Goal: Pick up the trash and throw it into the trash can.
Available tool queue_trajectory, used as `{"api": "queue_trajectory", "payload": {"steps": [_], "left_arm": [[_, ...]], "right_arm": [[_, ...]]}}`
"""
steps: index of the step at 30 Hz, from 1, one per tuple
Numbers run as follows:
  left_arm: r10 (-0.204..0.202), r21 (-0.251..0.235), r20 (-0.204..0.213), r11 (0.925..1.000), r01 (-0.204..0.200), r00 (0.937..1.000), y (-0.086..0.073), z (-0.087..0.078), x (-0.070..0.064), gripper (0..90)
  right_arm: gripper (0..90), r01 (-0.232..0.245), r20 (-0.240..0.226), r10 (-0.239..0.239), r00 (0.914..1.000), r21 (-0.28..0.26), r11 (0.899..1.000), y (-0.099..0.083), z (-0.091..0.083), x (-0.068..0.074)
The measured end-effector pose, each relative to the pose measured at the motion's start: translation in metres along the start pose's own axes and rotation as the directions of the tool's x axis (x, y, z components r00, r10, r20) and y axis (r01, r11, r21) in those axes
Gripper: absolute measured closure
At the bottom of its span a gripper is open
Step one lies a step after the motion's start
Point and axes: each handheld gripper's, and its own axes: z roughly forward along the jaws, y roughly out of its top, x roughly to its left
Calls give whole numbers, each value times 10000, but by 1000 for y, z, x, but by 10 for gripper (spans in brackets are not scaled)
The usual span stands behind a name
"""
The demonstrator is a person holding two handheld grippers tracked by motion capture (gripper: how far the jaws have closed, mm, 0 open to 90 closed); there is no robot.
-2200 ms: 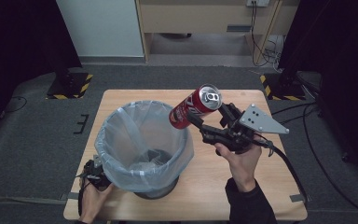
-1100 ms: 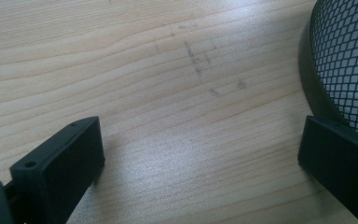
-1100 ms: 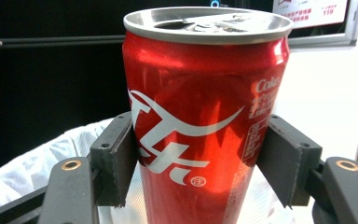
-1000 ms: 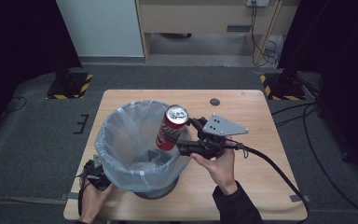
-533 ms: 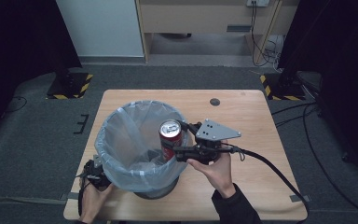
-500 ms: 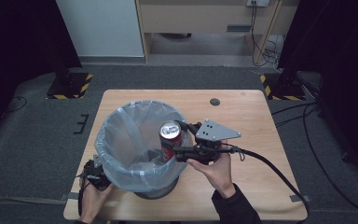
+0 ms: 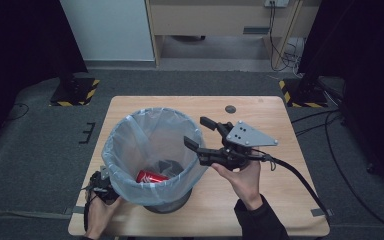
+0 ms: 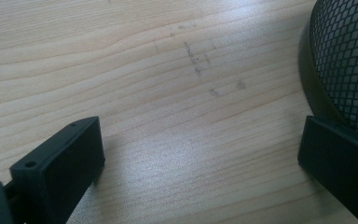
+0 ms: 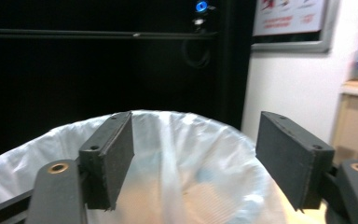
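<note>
Since the red soda can (image 7: 151, 176) now lies on its side at the bottom of the black mesh bin with its clear plastic liner (image 7: 130, 187), I'd just lift the right gripper (image 7: 196, 133) straight up, jaws wide and empty, so it doesn't snag the liner. Left gripper (image 7: 101, 189) sits open beside the bin's near-left base on the wooden table (image 7: 275, 210), mostly hidden behind the bin.

Looking down along the left gripper (image 8: 200, 172): black jaws spread wide, nothing between them. Below, pale wooden desk (image 8: 158, 84) with faint dark scuff marks near its middle. At the right edge, black mesh bin (image 8: 347, 60), its wall just beside the right-hand jaw.
</note>
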Motion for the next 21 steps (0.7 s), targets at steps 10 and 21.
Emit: {"api": "queue_trajectory", "payload": {"steps": [10,21], "left_arm": [[-4,-3,0,10000,4,10000,0,0,0,0],[-11,-6,-11,10000,11,10000,0,0,0,0]], "right_arm": [[240,-371,1353,441,9898,-535,9979,-6,-34,-30],[207,-821,2254,795,9710,24,9966,-43,-79,-51]]}}
